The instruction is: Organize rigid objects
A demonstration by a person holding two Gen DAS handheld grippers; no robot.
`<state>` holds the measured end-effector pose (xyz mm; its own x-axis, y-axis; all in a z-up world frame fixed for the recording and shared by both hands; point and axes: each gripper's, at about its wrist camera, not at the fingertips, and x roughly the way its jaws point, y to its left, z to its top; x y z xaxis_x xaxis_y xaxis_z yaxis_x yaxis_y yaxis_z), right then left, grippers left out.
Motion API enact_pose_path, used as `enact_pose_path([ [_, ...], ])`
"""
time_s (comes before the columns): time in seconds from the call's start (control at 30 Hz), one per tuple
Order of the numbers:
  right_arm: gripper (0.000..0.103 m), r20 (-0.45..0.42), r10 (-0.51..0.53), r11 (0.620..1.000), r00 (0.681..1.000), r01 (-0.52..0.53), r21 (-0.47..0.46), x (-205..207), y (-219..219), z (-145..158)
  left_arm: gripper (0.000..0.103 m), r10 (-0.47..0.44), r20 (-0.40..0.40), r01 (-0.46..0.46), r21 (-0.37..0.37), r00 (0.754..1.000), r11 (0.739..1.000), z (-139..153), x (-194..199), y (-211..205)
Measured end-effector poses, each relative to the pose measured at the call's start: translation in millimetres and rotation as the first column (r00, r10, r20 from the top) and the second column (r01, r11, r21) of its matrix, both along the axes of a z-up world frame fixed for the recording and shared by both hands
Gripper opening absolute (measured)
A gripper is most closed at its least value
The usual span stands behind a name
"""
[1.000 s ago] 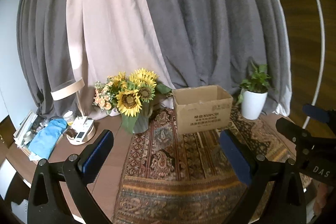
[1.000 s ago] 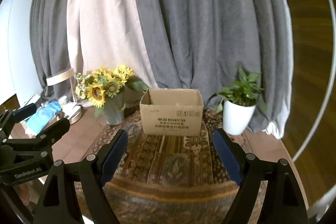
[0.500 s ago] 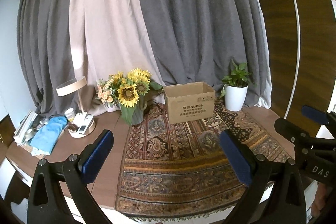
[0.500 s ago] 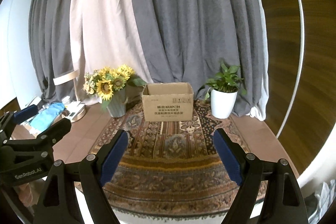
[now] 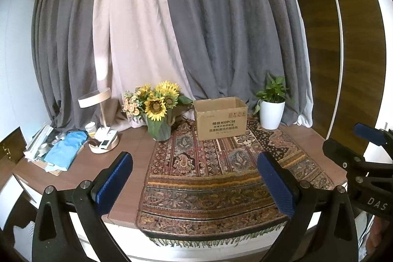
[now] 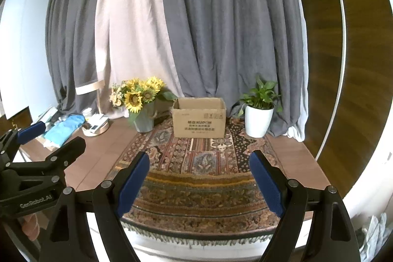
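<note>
I cannot see down into the cardboard box (image 6: 199, 120); its front wall hides whatever lies inside. The small print under its brand line is too fine to read. On the lamp's round base (image 5: 104, 145) sit a few small devices I cannot make out. The blue cloth (image 5: 66, 150) covers part of a stack at the table's left end. A pale heap (image 6: 374, 232) at my right view's lower edge is blurred and cut off.

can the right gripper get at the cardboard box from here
Probably yes. The right gripper has its jaws open and empty, and only bare rug lies between it and the cardboard box. It still stands well short of the box.
</note>
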<state>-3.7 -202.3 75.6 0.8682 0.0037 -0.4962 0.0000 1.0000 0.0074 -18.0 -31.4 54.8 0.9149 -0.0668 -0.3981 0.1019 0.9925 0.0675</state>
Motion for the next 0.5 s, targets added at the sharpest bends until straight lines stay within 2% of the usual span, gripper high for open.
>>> enact_pose_path([
  [0.5,0.084,0.014,0.008,1.0,1.0,-0.008,0.007,-23,-8,5,0.103,0.006,0.02,-0.006,0.01,1.0,1.0,7,-18,-8],
])
